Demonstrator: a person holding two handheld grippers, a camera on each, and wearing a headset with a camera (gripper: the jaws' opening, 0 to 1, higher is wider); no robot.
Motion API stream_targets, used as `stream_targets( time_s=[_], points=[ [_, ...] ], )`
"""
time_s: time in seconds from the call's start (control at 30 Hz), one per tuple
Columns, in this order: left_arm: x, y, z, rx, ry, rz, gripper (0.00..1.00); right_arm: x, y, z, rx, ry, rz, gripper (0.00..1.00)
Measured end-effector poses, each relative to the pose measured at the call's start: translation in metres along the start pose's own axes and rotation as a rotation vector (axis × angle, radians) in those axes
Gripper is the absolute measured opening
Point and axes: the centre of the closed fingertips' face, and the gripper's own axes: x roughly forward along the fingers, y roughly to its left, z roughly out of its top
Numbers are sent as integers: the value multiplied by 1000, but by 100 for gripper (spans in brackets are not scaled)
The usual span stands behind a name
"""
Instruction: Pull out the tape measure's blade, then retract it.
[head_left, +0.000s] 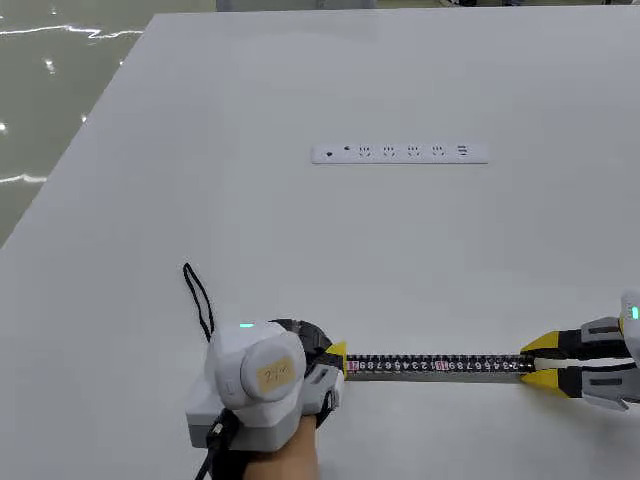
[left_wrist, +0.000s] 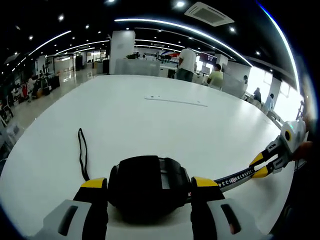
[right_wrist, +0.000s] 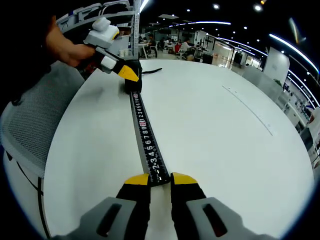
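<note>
**A:** The left hand-held gripper (left_wrist: 149, 184) is clamped across the black tape measure case (left_wrist: 149, 172), one jaw on either flank. The case sits flat on the white worktop (head_left: 300, 220), close to the person.

**B:** And the blade (head_left: 435, 365)?

**A:** It's out of the case, running straight to the person's right, low over the worktop. The right hand-held gripper (right_wrist: 160, 179) is closed on the tip end, pinching the blade down by the low numbers.

**B:** So the long axis is the line between the two grippers.

**A:** Exactly, left to right across the front of the worktop. In the right gripper view the blade leads straight away from the jaws to the case. My read is that the pull is done or nearly so. The return means the right hand travelling left along that same line while the left pins the case.

**B:** Anything in the way?

**A:** No. The wrist strap (head_left: 198, 295) trails off the case's far side, away from the blade. The power strip (head_left: 400, 153) lies well apart, further back.

**B:** Risk?

**A:** Letting go early, because a sprung blade would likely whip back.
</note>
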Motion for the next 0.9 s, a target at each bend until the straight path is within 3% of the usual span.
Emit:
stream_targets(
  time_s=[0.23,0.43,0.9],
  points=[
    [1,0,-1,-3,8,12,65,0,0,0,-2,0,-1,14],
    [1,1,-2,7,44,6,63,0,1,0,-7,2,0,13],
    [0,1,-3,12,56,-21,60,-1,2,-1,-29,18,12,12]
  ],
)
